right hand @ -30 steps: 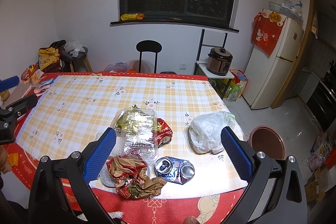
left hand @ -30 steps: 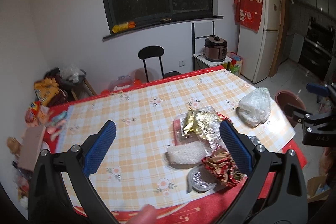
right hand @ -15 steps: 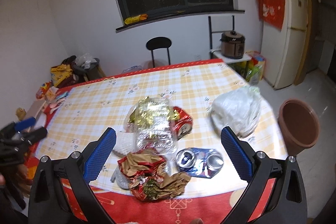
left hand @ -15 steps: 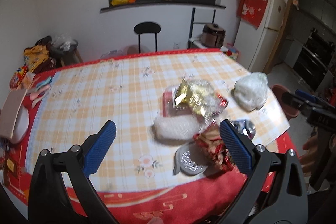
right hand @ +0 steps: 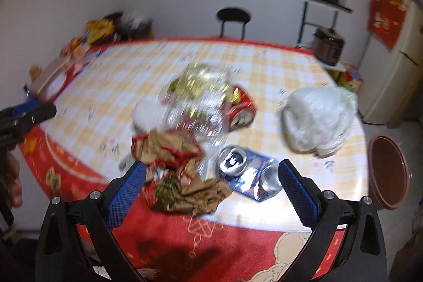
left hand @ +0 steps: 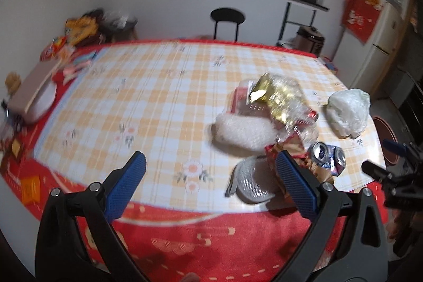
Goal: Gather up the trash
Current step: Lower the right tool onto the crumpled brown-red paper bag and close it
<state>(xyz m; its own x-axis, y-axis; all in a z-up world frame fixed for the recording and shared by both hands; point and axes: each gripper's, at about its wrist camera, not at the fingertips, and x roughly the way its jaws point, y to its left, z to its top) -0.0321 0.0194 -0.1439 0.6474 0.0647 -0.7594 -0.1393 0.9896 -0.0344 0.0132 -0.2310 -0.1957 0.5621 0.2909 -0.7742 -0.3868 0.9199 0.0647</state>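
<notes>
Checked table (right hand: 264, 65), crushed blue can (right hand: 248, 173) lying crosswise

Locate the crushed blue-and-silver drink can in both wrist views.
Left wrist: crushed blue-and-silver drink can lies right of centre, just beyond the right fingertip.
Right wrist: can lies low centre, between the open fingers.
Shared landmark: white plastic bag, beyond the can.

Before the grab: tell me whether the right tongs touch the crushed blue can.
Apart. The right wrist view shows the open right tongs held above the table, nearer the camera than the crushed blue can, with neither pad on it.
</notes>
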